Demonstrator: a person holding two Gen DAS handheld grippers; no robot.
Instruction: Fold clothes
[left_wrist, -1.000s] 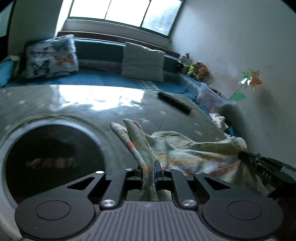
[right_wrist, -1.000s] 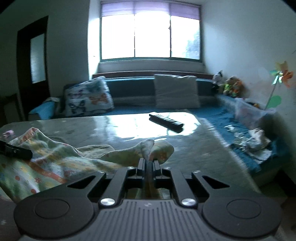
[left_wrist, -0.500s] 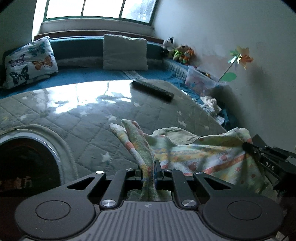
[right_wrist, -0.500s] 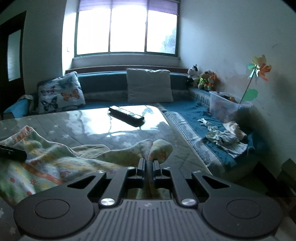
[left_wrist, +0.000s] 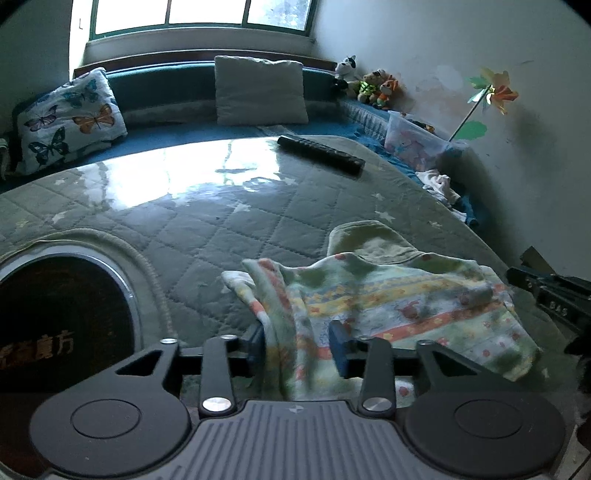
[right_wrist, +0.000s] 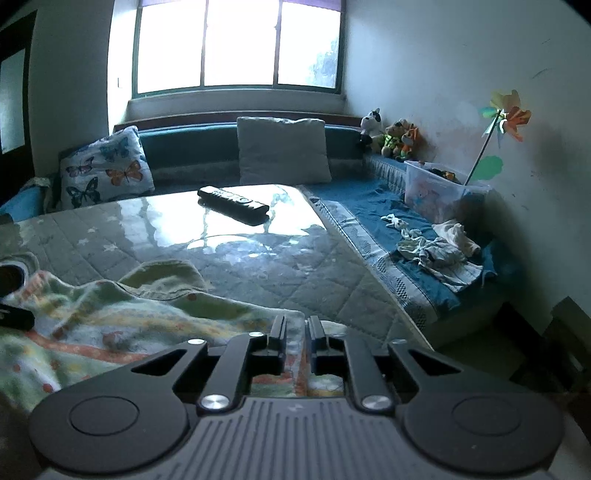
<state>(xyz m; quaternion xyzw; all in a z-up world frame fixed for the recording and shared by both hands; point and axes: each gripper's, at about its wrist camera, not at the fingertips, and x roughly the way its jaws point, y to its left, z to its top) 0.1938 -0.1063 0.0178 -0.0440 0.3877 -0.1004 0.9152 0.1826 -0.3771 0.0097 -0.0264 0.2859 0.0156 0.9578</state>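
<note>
Draping rightward from the spread left gripper (left_wrist: 299, 341), the patterned garment (left_wrist: 399, 299) is running lengthwise toward the slightly parted right gripper (right_wrist: 295, 336).

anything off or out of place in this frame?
Nothing damaged or spilled. Two oddities: a black remote control lies at a slant on the glossy quilted grey table, behind the pastel patterned garment, and small pale clothes lie strewn in a rumpled heap on the blue bench cushion to the right.
</note>
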